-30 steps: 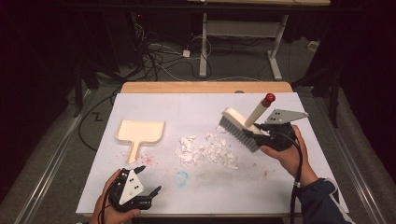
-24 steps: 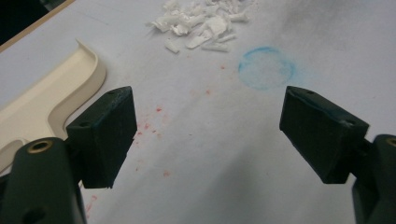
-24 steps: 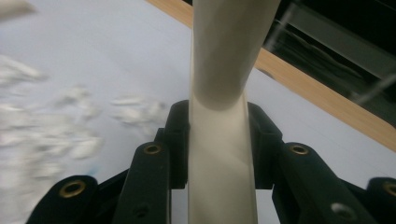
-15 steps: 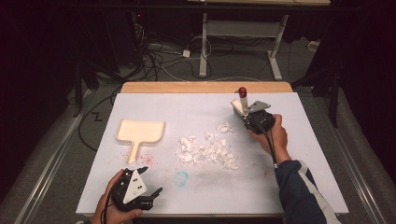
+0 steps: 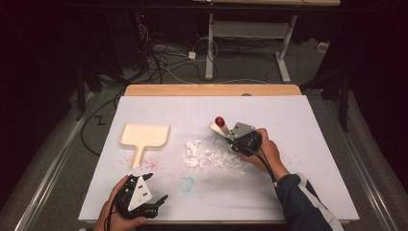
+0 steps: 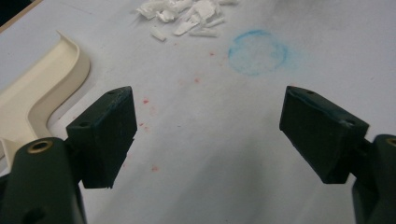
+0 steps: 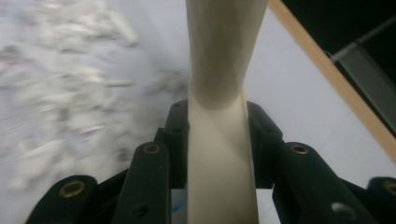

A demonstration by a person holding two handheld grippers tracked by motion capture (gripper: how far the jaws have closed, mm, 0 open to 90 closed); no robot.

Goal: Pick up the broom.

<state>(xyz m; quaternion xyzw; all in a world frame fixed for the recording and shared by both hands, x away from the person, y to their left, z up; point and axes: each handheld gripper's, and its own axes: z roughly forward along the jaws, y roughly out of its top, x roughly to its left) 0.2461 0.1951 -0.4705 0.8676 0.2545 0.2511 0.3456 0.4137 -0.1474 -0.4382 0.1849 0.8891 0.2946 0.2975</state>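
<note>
**Two tools, one brush, one dustpan, one pile of scraps**

Nearest, at the bench (image 5: 298, 192) front edge, the left tool (image 5: 155, 190) rests with its two jaws wide apart, holding nothing. Farther in, one cream dustpan (image 5: 144, 136) lies at left, and one pile of white paper scraps (image 5: 209, 156) lies mid-bench. Just right of the pile, the right tool (image 7: 217, 140) is clamped on one cream brush handle (image 7: 222, 163), red-tipped.

White sheet-covered table (image 5: 298, 125) is sitting in front of me, wooden edge (image 5: 211, 90) showing at the far side. Cream dustpan (image 5: 144, 136) is lying on it left, white paper scraps (image 5: 209, 156) piling mid-table, blue ring stain (image 5: 186, 183) and red specks (image 5: 153, 162) marking the sheet.
</note>
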